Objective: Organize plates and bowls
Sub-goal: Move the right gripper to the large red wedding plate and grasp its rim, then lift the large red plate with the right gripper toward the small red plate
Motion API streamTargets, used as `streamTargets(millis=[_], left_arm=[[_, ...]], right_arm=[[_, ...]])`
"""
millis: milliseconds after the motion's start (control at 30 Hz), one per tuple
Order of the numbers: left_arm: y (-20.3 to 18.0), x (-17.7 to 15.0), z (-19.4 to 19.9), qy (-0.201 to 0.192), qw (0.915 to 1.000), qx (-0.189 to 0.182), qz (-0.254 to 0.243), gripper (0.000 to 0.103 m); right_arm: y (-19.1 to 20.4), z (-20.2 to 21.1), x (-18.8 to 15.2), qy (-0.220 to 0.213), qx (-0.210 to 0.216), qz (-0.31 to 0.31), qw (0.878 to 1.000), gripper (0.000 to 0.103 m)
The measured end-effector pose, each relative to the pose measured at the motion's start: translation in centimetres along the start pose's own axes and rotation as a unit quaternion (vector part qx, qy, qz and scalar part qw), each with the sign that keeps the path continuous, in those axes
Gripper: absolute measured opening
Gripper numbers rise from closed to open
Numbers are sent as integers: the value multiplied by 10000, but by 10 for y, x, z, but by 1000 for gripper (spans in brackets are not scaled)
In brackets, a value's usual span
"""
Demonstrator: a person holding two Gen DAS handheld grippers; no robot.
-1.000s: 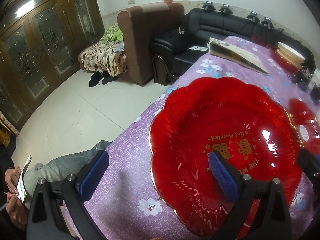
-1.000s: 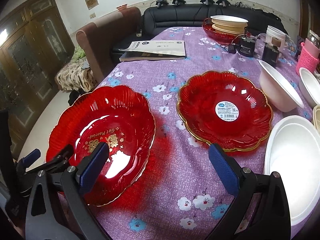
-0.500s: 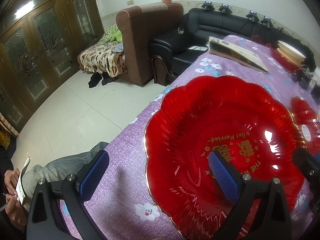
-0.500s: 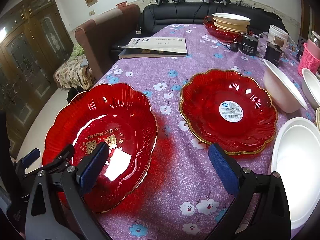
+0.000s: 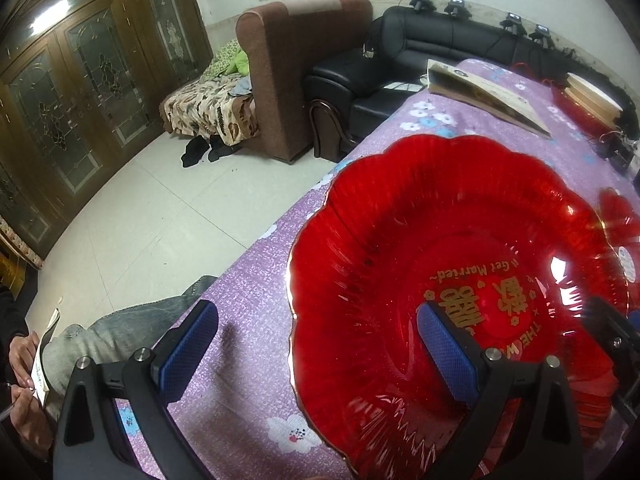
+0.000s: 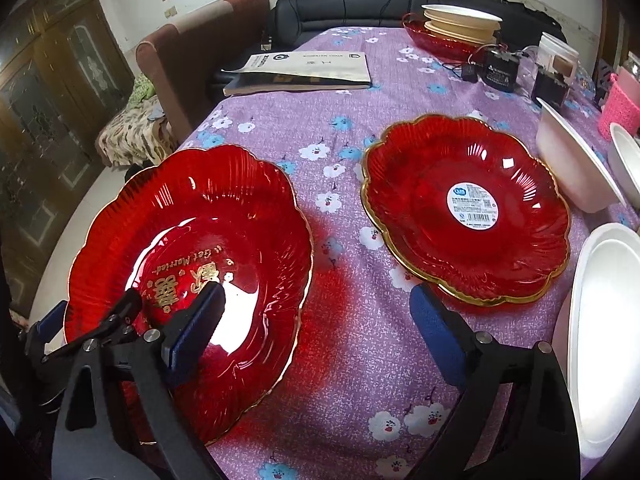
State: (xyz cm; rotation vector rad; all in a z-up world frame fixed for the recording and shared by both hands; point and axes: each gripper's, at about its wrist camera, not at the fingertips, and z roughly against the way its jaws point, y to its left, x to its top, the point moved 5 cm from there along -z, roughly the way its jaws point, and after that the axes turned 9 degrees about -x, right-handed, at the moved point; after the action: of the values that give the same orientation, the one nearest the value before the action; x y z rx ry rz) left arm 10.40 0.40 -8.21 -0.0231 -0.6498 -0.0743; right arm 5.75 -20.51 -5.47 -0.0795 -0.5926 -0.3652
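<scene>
A large red scalloped plate with gold lettering lies near the table's left edge. My left gripper stands open astride its left rim, one finger over the cloth and one over the plate's inside, pads off it. My right gripper straddles the right rim of the same plate. Its jaws are closing, still wide, and the pads do not press on the rim. A second red plate with a white sticker lies to the right, untouched.
White bowls and a white dish crowd the right side. A book, black electronics and stacked dishes sit further back. A seated person's knee is close to the table's left edge.
My right gripper's jaws have narrowed a little and its left finger now reaches further over the lettered plate. The plate sits slightly further left in the left wrist view.
</scene>
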Motion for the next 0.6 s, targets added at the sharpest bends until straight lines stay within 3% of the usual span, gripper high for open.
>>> streamTargets(millis=[167,233,267,333,367,400,433,467,600], left_arm=[[-3,0,-3,103,9999,-22,-19,100],[-3,1,-5,149,9998,-96,69,100],[-2,1,-6,181,9997,-155,104,99],[-3,2,-8,224,9993,-276,149,93],[-3,3,-6,206,9994,-266,120,82],[-7,4,-3,151,9995,-265,23,67],[-10,5,-2,126,9996,-254,-81,62],[-14,4,-1,122,9994,-253,-199,53],[-12,-2,8,141,9993,-246,-249,33]], right_arm=[[-1,-3,-1,85,-30,-66,9999,93],[0,-9,-2,225,-53,-74,9997,70],[0,-15,-3,363,-47,-107,9993,65],[3,-16,-2,267,-111,-77,9996,43],[4,-16,-1,300,31,-127,9995,38],[5,-15,-2,341,150,-203,9991,24],[8,-14,-3,413,332,-264,9982,12],[11,-13,-4,437,384,-256,9980,12],[10,0,-11,264,332,-241,9988,10]])
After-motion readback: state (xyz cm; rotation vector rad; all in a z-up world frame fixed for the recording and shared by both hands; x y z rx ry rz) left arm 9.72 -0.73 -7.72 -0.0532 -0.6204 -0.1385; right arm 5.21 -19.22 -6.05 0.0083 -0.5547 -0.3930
